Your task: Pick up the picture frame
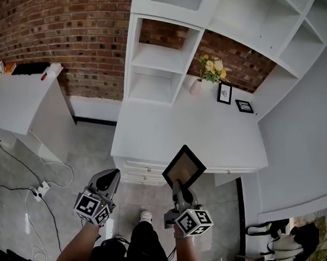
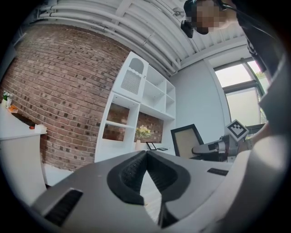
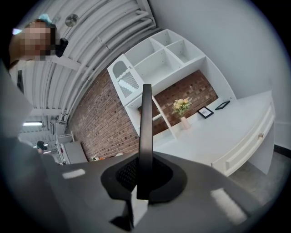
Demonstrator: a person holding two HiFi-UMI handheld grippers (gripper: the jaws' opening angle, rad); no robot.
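My right gripper [image 1: 177,184] is shut on the lower corner of a black picture frame [image 1: 184,166] with a tan panel, held up in the air in front of the white desk [image 1: 152,133]. In the right gripper view the picture frame [image 3: 145,136] stands edge-on between the jaws of my right gripper [image 3: 142,175]. My left gripper [image 1: 112,178] hangs to the left of it, shut and with nothing in it. The left gripper [image 2: 145,159] shows its pads touching, and beyond them the picture frame [image 2: 187,140] in the right gripper [image 2: 196,149].
On the desk's back stand a vase of flowers [image 1: 211,73], a small upright picture [image 1: 224,93] and a small picture lying flat [image 1: 244,106]. White shelves [image 1: 156,62] rise behind. A white counter [image 1: 19,96] stands left; cables and a power strip [image 1: 39,190] lie on the floor.
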